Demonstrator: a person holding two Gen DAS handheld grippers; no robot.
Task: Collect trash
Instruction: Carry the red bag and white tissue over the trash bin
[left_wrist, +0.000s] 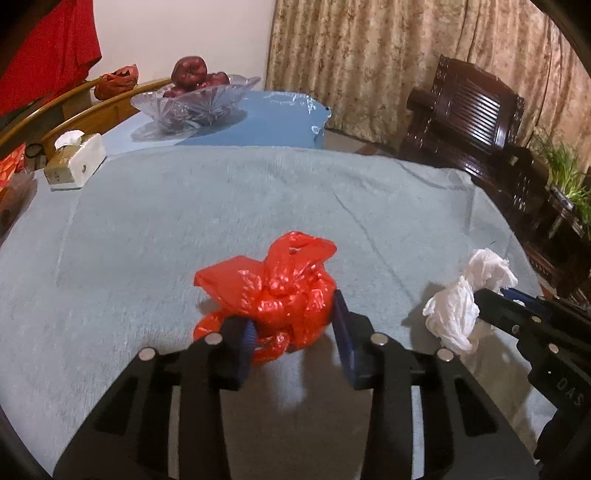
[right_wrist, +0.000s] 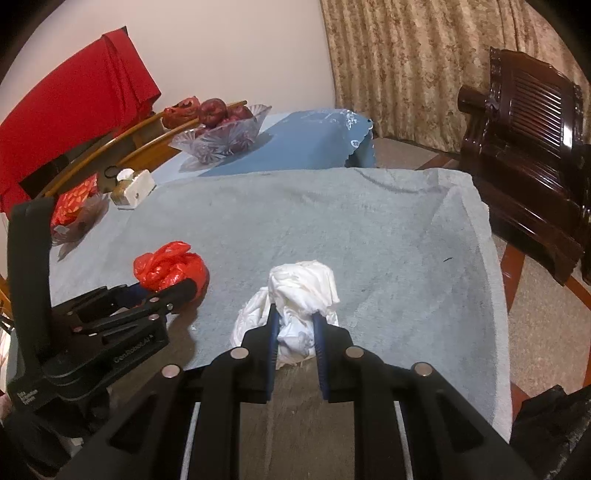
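A crumpled red plastic bag (left_wrist: 280, 284) (right_wrist: 170, 266) lies on the grey towel (left_wrist: 221, 221) that covers the table. My left gripper (left_wrist: 293, 314) (right_wrist: 177, 291) has a blue pad pressed against each side of the bag. To its right, a wad of white tissue paper (right_wrist: 303, 284) (left_wrist: 454, 310) is pinched between the blue pads of my right gripper (right_wrist: 295, 314) (left_wrist: 491, 295). Both bundles rest on the towel near its front edge.
At the back left stand a glass bowl of dark red apples (left_wrist: 192, 103), a tissue box (left_wrist: 74, 158) and a glass dish with a red packet (right_wrist: 74, 206). A dark wooden chair (left_wrist: 472, 122) and a plant (left_wrist: 565, 173) stand beyond the table's right edge.
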